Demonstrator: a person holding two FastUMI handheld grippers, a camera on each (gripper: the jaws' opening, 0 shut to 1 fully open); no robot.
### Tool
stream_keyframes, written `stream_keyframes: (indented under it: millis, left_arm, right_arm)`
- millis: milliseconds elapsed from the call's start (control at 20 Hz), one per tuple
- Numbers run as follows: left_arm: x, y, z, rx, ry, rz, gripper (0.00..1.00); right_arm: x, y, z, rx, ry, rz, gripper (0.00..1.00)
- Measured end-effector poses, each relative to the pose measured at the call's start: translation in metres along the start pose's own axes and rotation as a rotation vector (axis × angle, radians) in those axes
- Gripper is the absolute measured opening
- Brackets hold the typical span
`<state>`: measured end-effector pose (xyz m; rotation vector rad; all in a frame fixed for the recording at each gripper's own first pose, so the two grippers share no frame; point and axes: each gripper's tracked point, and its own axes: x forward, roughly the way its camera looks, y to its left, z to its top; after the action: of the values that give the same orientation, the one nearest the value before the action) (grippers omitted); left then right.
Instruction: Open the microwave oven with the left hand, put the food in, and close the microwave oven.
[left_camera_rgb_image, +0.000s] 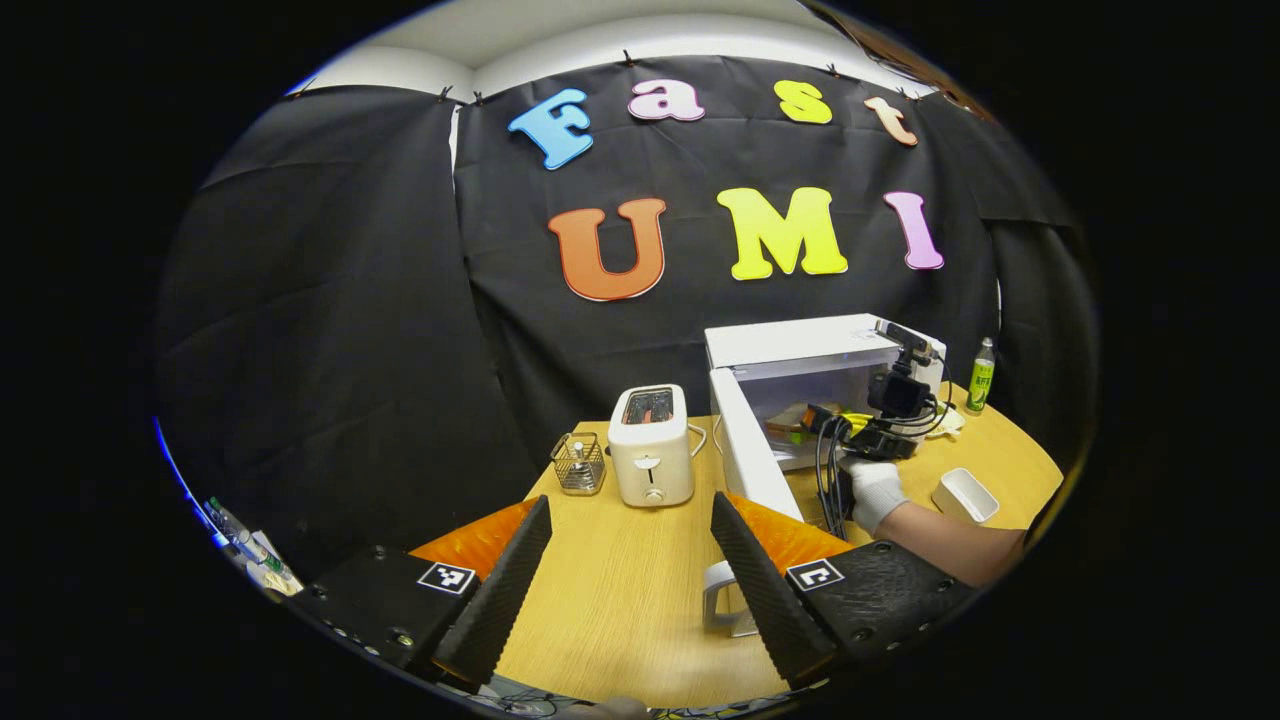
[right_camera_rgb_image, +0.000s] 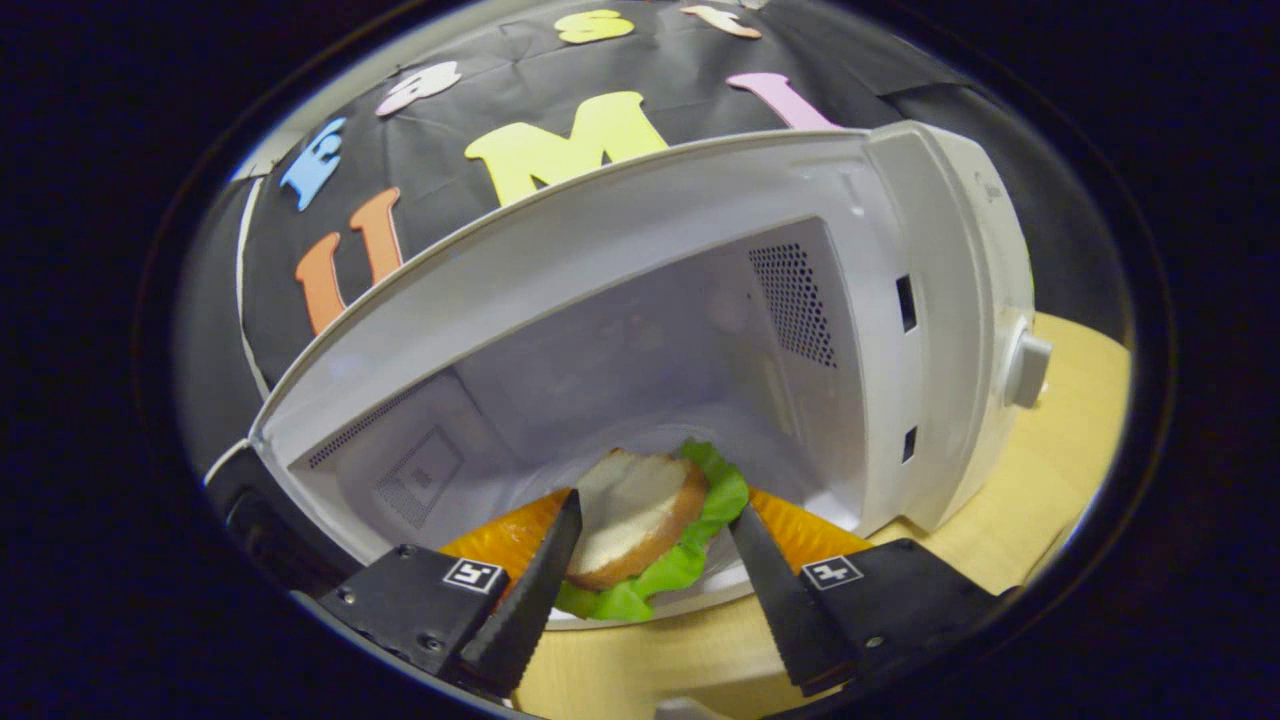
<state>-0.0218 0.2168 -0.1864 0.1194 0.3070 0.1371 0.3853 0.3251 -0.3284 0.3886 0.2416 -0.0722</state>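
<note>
Right gripper, jaws apart, flanks the sandwich inside the open microwave; left gripper gapes over the tabletop.

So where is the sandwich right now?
In the right gripper view, the sandwich sits low in the open microwave, at the front of its cavity, between the hand-held gripper's spread fingers.

I can read no text here: the green bottle carries a label too small for me to make out, and the square black-and-white markers on my gripper bodies hold patterns, not words
</note>
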Motion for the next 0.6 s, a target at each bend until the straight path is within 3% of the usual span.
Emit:
stream_keyframes:
  millis: [150, 200, 250, 300, 450, 500, 550, 600]
  left_arm:
    - [-0.001, 0.004, -0.001, -0.011, -0.003, 0.007, 0.97]
    - [-0.002, 0.006, -0.001, -0.014, -0.005, 0.008, 0.97]
    - [-0.002, 0.007, -0.001, -0.018, -0.008, 0.011, 0.97]
    - [-0.003, 0.007, -0.001, -0.02, -0.012, 0.012, 0.97]
    - [-0.007, 0.011, 0.002, -0.031, -0.021, 0.015, 0.97]
    - [-0.008, 0.011, 0.004, -0.033, -0.026, 0.016, 0.97]
    - [-0.009, 0.011, 0.006, -0.034, -0.031, 0.015, 0.97]
    - [-0.011, 0.012, 0.008, -0.034, -0.04, 0.016, 0.97]
  right_arm:
    - [-0.012, 0.002, 0.01, -0.086, -0.03, 0.025, 1.0]
    - [-0.016, 0.005, 0.011, -0.083, -0.028, 0.045, 0.92]
    - [-0.022, 0.006, 0.013, -0.087, -0.026, 0.057, 0.92]
    - [-0.029, 0.008, 0.016, -0.104, -0.027, 0.064, 1.0]
    - [-0.056, 0.017, 0.032, -0.149, -0.039, 0.115, 1.0]
    - [-0.066, 0.017, 0.038, -0.155, -0.037, 0.133, 0.92]
    - [-0.077, 0.015, 0.047, -0.151, -0.036, 0.141, 0.92]
    - [-0.09, 0.014, 0.059, -0.154, -0.048, 0.156, 1.0]
